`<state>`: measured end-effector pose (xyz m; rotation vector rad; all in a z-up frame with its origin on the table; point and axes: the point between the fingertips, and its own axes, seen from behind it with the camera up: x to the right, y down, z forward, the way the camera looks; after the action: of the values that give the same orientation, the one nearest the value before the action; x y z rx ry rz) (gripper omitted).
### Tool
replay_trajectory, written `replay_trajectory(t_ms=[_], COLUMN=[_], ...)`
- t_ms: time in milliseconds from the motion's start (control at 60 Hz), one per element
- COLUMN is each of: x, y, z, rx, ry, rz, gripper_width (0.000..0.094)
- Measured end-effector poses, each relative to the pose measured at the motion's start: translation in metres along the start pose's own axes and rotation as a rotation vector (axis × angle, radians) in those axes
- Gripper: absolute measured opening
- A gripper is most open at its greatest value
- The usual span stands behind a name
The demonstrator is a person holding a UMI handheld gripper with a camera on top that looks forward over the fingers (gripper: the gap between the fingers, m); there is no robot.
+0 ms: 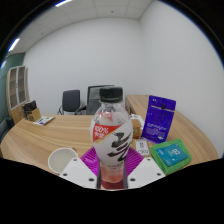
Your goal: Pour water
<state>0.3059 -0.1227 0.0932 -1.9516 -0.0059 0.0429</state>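
Bottle [110, 140] is the item under inspection: clear plastic, white cap, label w/ red and dark print, pinkish liquid visible low in the body. Position: upright, between the two fingers of the gripper [112, 172], on or just above a wooden table [40, 135]; base hidden, so can't confirm if it's lifted. Pads [92, 158] sit against both sides of the lower body w/ no gap visible, so fingers judged clamped on the bottle.

Surroundings: white cup [63, 160] just left of the fingers, near the table edge, presumed receiving vessel. Purple bag [158, 118] stands beyond and to the right; teal box [172, 152] lies flat in front of it. Smaller white item partly hidden behind the bottle on the right, not identifiable. Office chair [70, 100] at the far side.

Assessment: step in hand is approx. grip-and-carry ahead of the pour. Cap appears on; if so, nothing will flow until it's removed, so verify first. Recommendations: keep the grip low and firm but don't crush the thin wall; hold the bottle vertical during transfer; bring the neck over the cup's mouth before tilting; tilt slowly toward the cup. Risk: cup is light and close, and a nudge from the left finger could tip it.
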Motion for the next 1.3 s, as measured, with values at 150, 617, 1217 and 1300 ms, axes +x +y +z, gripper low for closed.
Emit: replay_trajectory(t_ms=[150,617,1217,1300], x=[0.002,0.008,-0.098,-0.111], y=[0.036,0.044,-0.014,-0.017], z=[0.01,-0.012,-0.282,-0.308], rx=[-0.033,-0.113,-0.17,-0.166], ry=[-0.006,0.045,0.123,0.115], rz=[0.006,0.038,0.026,0.025], gripper_width=[0.0305,0.0849,0.0858,0.0861])
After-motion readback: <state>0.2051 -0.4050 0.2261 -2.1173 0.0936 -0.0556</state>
